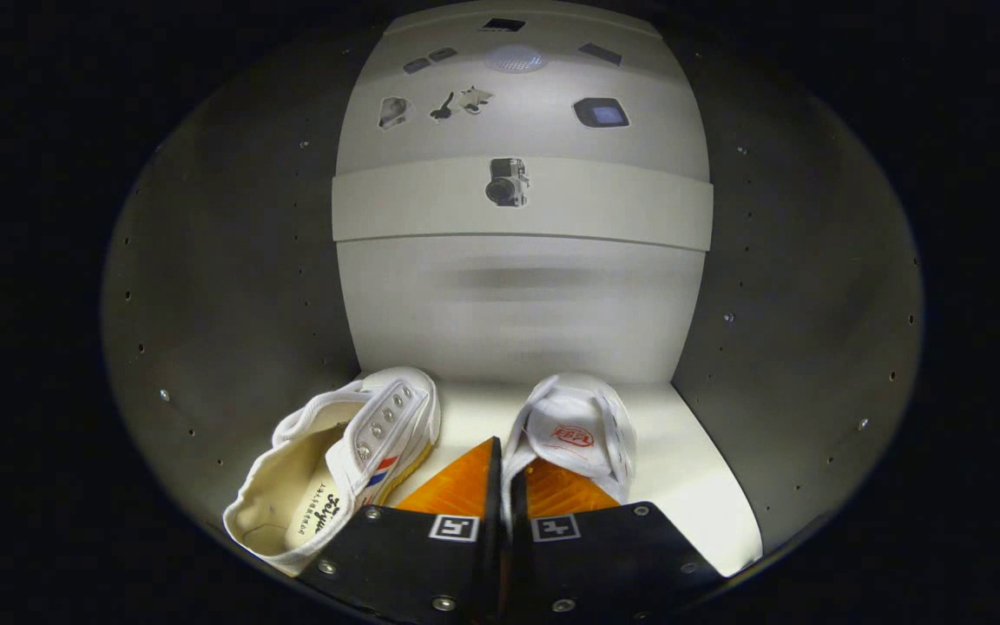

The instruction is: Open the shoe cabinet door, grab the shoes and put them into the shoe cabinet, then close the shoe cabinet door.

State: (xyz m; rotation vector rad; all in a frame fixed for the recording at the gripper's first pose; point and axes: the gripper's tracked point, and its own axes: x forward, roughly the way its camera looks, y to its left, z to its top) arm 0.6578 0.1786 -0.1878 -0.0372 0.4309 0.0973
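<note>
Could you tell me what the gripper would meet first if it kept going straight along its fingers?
The gripper, jaws shut on the right shoe's collar, points between both shoes; past them it would probably meet the cabinet's back wall, though depth is unclear.

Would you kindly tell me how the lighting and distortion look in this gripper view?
Gripper view: fisheye bows the cabinet walls; a smeared shadow blurs the back panel; shoes evenly lit, sharp; gripper shut on the right shoe's edge.

Both shoes are white: the left shoe [339,460] has a red-and-blue stripe and cream lining, the right shoe [578,430] a red stamp. The cabinet [231,286] is grey.
</note>
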